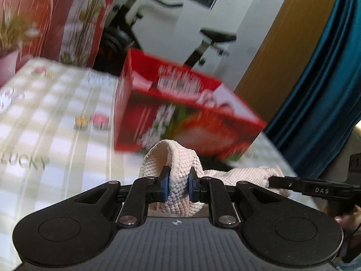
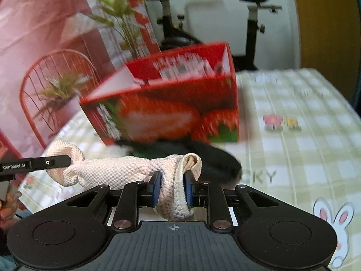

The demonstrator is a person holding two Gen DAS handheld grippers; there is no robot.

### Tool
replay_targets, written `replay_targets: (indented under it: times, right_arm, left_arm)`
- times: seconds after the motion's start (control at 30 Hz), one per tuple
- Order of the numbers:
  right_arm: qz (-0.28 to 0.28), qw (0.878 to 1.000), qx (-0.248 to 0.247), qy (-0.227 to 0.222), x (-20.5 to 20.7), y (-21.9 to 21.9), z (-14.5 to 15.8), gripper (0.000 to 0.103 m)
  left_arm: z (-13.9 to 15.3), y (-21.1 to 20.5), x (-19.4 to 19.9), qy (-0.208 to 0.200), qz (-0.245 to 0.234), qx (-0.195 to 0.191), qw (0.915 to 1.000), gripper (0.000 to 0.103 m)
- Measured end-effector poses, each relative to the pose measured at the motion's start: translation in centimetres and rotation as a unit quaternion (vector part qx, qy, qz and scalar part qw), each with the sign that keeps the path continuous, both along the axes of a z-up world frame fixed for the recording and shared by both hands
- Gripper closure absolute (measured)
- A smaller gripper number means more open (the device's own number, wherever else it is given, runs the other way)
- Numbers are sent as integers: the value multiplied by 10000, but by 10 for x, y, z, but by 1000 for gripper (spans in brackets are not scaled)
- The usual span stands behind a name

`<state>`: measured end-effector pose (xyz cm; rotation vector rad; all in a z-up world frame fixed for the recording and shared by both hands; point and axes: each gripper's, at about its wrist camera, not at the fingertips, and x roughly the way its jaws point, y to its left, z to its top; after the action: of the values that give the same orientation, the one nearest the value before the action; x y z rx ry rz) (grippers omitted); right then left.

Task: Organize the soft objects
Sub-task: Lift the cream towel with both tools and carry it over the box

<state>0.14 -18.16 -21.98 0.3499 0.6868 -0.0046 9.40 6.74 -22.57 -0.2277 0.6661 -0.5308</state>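
While the white knitted sock [image 2: 117, 169] hung stretched above the checked tablecloth [image 2: 304, 103], the left gripper [image 1: 177, 184] pinched one end and the right gripper [image 2: 172, 186] clamped the other. Just beyond it lay a dark cloth [image 2: 214, 160], touching the open red strawberry box [image 2: 171, 103].
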Motion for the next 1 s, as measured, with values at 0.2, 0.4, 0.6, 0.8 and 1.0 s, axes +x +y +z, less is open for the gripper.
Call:
replay_targets:
  times: [0.2,0.4,0.6,0.8,1.0]
  right_arm:
    - [62,9991,-140,-397,6,-2,38,82]
    - [129,9963,-474,-708,26,-6,68,82]
    - [44,9953,-598,-757,66,-24,80,82]
    - [-44,9959,-813,-398,116,-44,74,82]
    - [38,9949,-1012,28,161,-50,53,82]
  left_arm:
    - [44,-7,0,-507,-42,76,9987,86]
    - [67,-20,26,-572,38,218,9981,86]
    - [78,-34,67,-517,106,475,9975,86]
    - [87,-58,107,-581,45,945,9938,86]
    - [67,-81,141,-231,-114,1365,9903,86]
